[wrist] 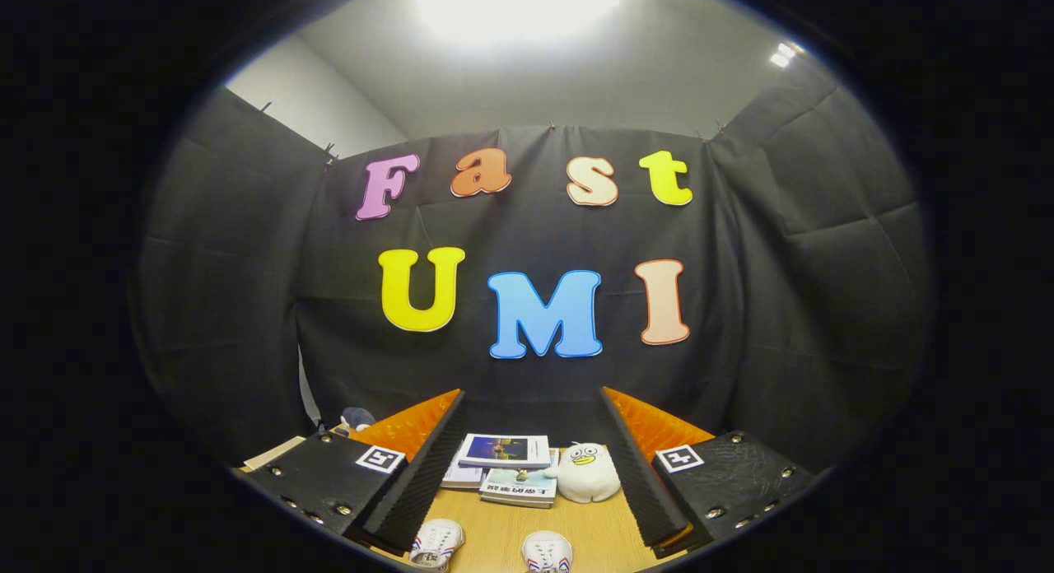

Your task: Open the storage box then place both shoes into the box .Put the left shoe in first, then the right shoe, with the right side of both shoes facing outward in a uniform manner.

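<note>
both shoes, one (436, 543) by my left finger and one (547, 552) near the middle, sit on the bench (593, 528) between the fingers of my tongs (529, 466), untouched as far as i can tell. i see no storage box here, so i judge the task barely begun: opening and both placements remain. the tongs are spread wide, holding nothing. beyond the shoes lie stacked books (504, 451) and a plush toy (586, 472).

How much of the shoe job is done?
Nothing looks done yet. Both white shoes sit on the wooden table, low between the open fingers, which hold nothing. Beyond them are books and a plush toy. Opening the storage box and putting in both shoes is all left.
</note>
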A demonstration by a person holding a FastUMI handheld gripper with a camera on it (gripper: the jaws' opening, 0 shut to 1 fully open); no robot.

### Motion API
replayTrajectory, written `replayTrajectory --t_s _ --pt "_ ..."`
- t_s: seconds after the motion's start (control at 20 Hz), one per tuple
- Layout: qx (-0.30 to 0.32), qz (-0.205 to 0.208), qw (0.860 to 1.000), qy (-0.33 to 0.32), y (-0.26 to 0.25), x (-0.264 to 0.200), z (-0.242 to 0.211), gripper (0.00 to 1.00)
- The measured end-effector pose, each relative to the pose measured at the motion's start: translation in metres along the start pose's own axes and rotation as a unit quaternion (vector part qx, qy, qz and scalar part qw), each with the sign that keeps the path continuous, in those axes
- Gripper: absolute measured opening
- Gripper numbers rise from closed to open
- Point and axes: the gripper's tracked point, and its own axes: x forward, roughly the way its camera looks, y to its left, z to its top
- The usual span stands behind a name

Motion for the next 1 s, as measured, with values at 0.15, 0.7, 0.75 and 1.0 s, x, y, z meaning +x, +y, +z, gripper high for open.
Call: replayTrajectory --t_s 0.15,0.7,0.75,1.0 --pt "0.004 0.007 1.0 0.007 0.004 0.005 -0.009 0.95" --pt "0.108 0.177 0.969 0.134 0.112 0.03 -0.102 0.97" --pt "0.116 0.192 0.962 0.153 0.124 0.03 -0.116 0.97" --pt "0.189 0.281 0.903 0.265 0.197 0.026 -0.187 0.97"
